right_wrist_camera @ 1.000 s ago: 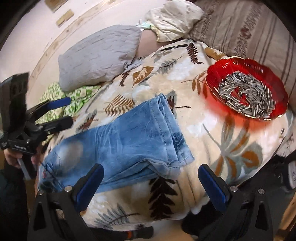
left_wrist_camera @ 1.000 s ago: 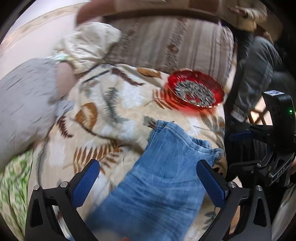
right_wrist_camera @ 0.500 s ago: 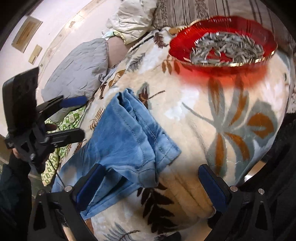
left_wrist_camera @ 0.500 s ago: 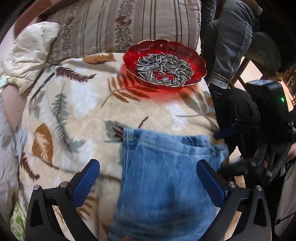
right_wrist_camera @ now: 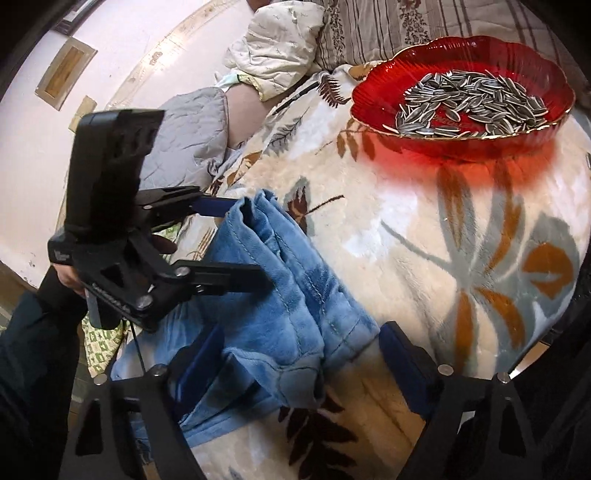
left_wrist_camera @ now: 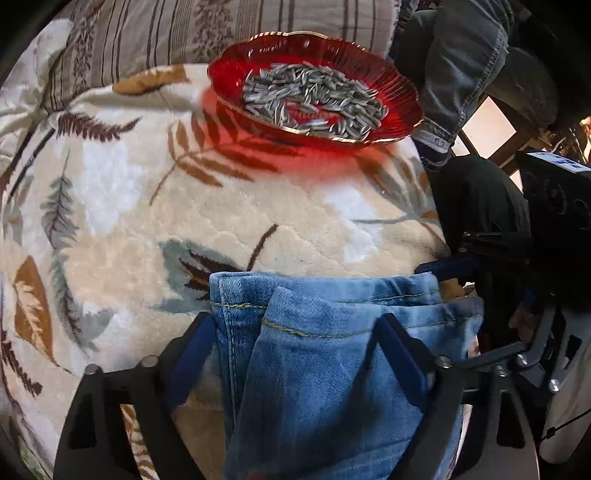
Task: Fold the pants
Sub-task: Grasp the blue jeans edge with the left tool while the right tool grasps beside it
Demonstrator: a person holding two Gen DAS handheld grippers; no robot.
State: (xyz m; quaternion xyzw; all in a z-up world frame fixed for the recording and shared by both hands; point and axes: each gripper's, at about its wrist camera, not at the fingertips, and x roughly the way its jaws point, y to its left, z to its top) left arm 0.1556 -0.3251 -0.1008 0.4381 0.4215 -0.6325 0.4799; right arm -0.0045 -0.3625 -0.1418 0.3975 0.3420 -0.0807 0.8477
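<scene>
From my left gripper's (left_wrist_camera: 295, 343) camera, I look down along two black arms with blue pads (left_wrist_camera: 192, 354). The pads are apart, one on each side of the blue pants (left_wrist_camera: 325, 369). The left pad sits just beside the pants' left edge, and the right pad lies over the blue cloth. I cannot tell if they touch it. The hem end of the pants lies right in front of this gripper, on a soft leaf blanket (left_wrist_camera: 147, 221). Far ahead of the gripper sits a red dish (left_wrist_camera: 229, 74) full of striped seeds (left_wrist_camera: 314, 96). Behind the dish is a striped cushion (left_wrist_camera: 184, 29). Off to the right, my right gripper (left_wrist_camera: 546, 240) shows as a black shape close by the pants' right corner. From my right gripper's (right_wrist_camera: 299, 350) camera, its two blue pads are apart too. The folded corner of the pants (right_wrist_camera: 280, 295) sits between them, closer to the left pad. To the left and a bit ahead I can see my left gripper (right_wrist_camera: 229, 240), held in my left hand (right_wrist_camera: 66, 273). It points sideways across the view, its black arms reach over the pants, and its pads are spread wide. The red dish (right_wrist_camera: 376, 77) is far ahead on the right, on the blanket (right_wrist_camera: 424, 229). A gray pillow (right_wrist_camera: 184, 140) and a cream pillow (right_wrist_camera: 273, 48) lie beyond my left gripper.
</scene>
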